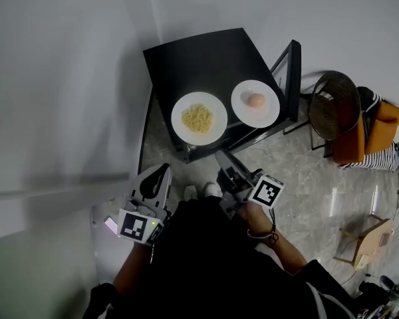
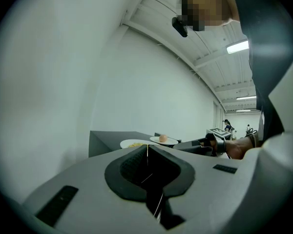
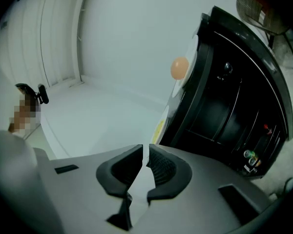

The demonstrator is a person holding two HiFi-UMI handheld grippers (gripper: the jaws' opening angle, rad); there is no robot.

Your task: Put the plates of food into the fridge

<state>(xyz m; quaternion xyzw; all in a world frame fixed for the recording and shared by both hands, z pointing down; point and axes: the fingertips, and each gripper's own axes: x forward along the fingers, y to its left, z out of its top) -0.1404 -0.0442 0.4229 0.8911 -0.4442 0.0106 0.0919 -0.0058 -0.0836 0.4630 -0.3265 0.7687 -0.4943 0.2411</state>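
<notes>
light: bright, even, from ceiling strip lights (image 2: 238, 47) | shadow: soft grey band on left wall (image 1: 46, 198) | glare: sheen on floor (image 1: 332, 203); white plates (image 1: 181, 106) nearly blown out | edges: fisheye bending, black vignette in both gripper views

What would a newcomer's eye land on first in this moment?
Two white plates sit side by side on top of a low black fridge. The left plate bears a heap of yellow food, and the right plate bears a single egg-like piece. Nearer the person, the left gripper and right gripper point toward the fridge, jaws shut with nothing between them.
</notes>
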